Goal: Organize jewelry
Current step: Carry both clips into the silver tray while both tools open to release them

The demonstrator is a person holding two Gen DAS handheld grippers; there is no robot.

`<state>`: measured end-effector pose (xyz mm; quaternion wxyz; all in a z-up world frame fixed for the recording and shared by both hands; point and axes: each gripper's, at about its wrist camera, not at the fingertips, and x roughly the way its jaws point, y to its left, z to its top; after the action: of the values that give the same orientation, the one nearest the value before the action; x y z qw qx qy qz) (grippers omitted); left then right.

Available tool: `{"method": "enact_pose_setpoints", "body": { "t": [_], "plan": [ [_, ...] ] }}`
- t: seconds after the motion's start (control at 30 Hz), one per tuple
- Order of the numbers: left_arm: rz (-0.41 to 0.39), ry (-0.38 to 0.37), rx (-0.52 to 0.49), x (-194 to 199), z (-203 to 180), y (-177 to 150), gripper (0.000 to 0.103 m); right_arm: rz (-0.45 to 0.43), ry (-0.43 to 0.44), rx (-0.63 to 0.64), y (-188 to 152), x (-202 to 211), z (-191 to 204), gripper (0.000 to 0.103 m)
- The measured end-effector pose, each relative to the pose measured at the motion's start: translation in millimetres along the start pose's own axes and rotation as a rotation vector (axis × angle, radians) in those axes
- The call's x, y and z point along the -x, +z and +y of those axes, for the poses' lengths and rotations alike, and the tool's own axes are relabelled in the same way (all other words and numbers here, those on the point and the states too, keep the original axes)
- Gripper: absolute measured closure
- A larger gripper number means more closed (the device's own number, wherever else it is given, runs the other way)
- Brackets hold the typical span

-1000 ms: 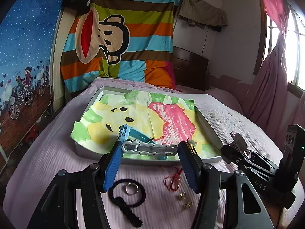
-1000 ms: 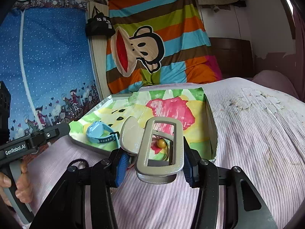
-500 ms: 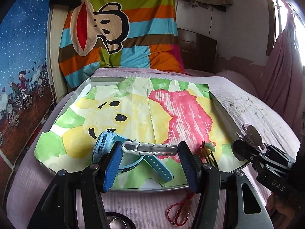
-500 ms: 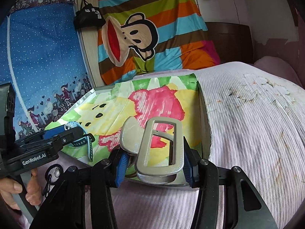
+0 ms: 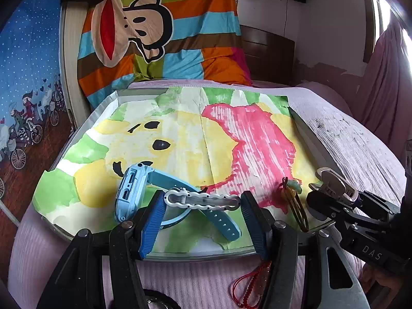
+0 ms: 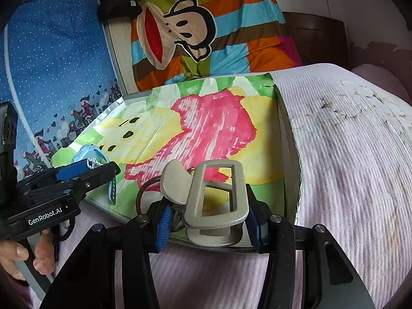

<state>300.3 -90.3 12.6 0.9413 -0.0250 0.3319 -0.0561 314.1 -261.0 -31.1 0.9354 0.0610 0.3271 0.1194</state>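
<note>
Both grippers advanced over the tray [image 5: 85, 128] since a second ago. Left gripper [image 5: 202, 202] clamps the white hair clip [image 5: 203, 201] above the blue watch [image 5: 134, 188]; right gripper [image 6: 206, 206] grasps the beige clip [image 6: 216, 193]. Release looks next.

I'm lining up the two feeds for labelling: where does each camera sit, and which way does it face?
Left wrist: on the left gripper, facing forward over the tray toward the striped monkey blanket; its blue fingers hold a white wavy hair clip.
Right wrist: on the right gripper, facing the same way; its fingers hold a beige hair claw clip; a hand shows at the lower left.
Shared: tray, blue smartwatch, blanket, each other's gripper.
</note>
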Motion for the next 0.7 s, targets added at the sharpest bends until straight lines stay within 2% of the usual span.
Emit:
{"method": "enact_pose_setpoints", "body": {
  "t": [0.13, 0.27, 0.33, 0.43, 0.53, 0.6, 0.7],
  "plan": [
    [0.003, -0.002, -0.009, -0.1, -2.2, 0.4, 0.046, -0.001, -0.001, -0.002, 0.5, 0.6, -0.4, 0.058],
    [-0.005, -0.039, 0.007, 3.2, 1.5, -1.1, 0.046, -0.02, 0.002, -0.017, 0.7, 5.2, -4.0, 0.058],
    [-0.009, -0.044, 0.021, 5.6, 3.7, -1.9, 0.041, -0.038, -0.002, -0.019, 0.3, 10.3, -4.9, 0.056],
    [-0.026, -0.043, 0.042, 12.5, 7.0, -3.8, 0.033, -0.082, -0.016, -0.022, 0.5, 21.4, -4.1, 0.046],
    [-0.048, -0.038, 0.055, 24.3, 10.7, -5.3, 0.03, -0.144, -0.03, -0.034, 1.6, 37.5, -2.5, 0.036],
    [-0.077, -0.034, 0.064, 36.6, 14.7, -6.7, 0.023, -0.182, -0.022, -0.037, 2.5, 49.2, -0.4, 0.026],
    [-0.133, -0.021, 0.077, 58.9, 23.1, -8.3, 0.016, -0.236, -0.018, -0.025, 2.9, 67.1, 6.1, 0.018]
  ]
}}
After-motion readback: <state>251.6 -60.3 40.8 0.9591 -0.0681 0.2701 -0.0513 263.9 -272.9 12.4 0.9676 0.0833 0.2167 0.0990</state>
